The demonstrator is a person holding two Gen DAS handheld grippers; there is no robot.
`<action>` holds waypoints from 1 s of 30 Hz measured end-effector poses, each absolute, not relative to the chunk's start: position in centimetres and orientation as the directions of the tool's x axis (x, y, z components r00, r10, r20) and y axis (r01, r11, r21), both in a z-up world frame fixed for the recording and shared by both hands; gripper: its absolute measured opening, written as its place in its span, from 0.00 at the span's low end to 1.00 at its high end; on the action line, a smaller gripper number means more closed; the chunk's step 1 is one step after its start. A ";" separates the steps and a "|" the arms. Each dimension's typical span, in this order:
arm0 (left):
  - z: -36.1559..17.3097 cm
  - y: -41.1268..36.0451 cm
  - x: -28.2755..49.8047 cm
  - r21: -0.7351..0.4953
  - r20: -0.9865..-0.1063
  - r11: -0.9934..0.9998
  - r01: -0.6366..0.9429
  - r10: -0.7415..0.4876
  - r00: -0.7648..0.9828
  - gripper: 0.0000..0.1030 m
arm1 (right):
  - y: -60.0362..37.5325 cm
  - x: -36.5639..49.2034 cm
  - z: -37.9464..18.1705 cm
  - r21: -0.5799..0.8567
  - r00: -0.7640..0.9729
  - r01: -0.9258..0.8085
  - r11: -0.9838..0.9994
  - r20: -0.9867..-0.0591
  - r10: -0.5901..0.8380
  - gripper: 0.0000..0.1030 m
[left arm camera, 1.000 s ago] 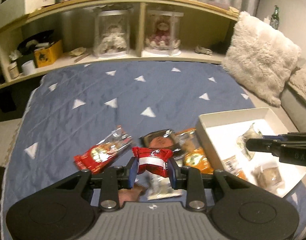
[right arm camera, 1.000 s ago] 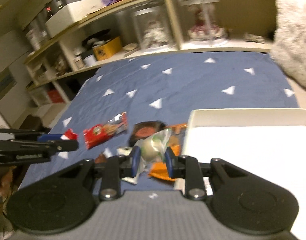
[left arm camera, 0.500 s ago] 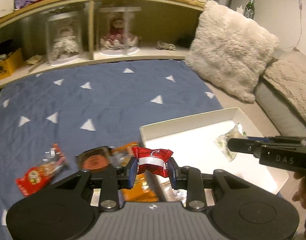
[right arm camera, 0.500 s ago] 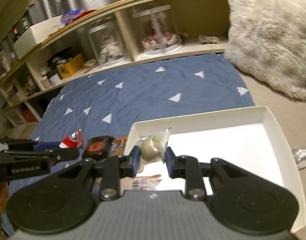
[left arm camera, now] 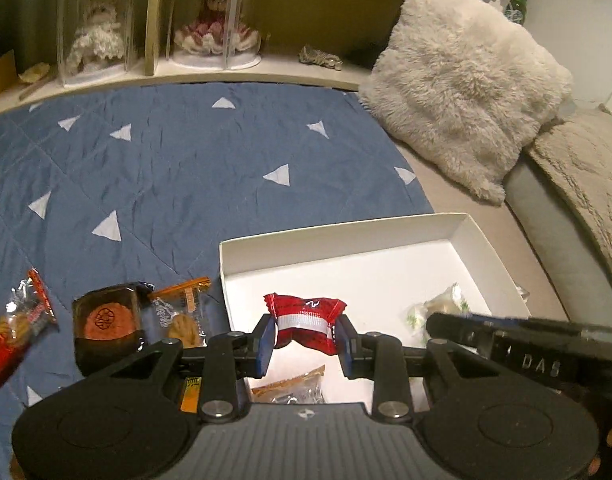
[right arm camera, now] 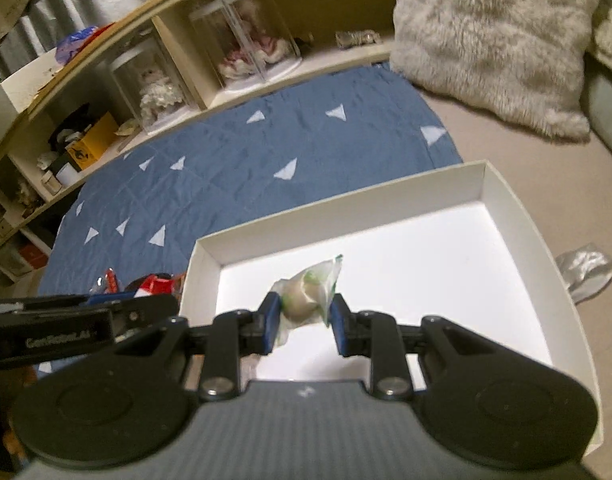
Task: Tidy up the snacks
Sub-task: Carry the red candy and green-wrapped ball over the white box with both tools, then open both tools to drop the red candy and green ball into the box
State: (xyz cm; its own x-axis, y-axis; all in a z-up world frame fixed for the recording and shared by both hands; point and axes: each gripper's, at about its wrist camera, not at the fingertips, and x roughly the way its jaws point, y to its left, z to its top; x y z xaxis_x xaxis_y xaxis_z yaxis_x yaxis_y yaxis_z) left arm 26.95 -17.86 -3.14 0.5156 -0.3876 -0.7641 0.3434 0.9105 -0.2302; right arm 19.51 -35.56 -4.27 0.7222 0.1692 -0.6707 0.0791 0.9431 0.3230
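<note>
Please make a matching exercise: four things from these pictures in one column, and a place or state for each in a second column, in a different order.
Things:
1. red packet
2. pale round snack
3. brown round cake
4. fluffy cushion

Places or states:
A. lies on the blue quilt, left of the white box
B. held in the right gripper
C. leans beyond the box
D. held in the left gripper

Pairs: 1-D, 2-B, 3-A, 4-C

Lying partly hidden under the left claw (left arm camera: 305, 340): orange snack packet (left arm camera: 294, 386) in the white box (left arm camera: 346, 236). Running off the left edge: red cookie packet (left arm camera: 10, 332).
</note>
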 end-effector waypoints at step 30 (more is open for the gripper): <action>-4.9 -17.7 28.7 -0.181 -0.808 0.928 0.325 -0.329 0.489 0.44 | -35.0 20.9 -5.5 0.305 0.657 0.067 0.950 -0.730 0.188 0.44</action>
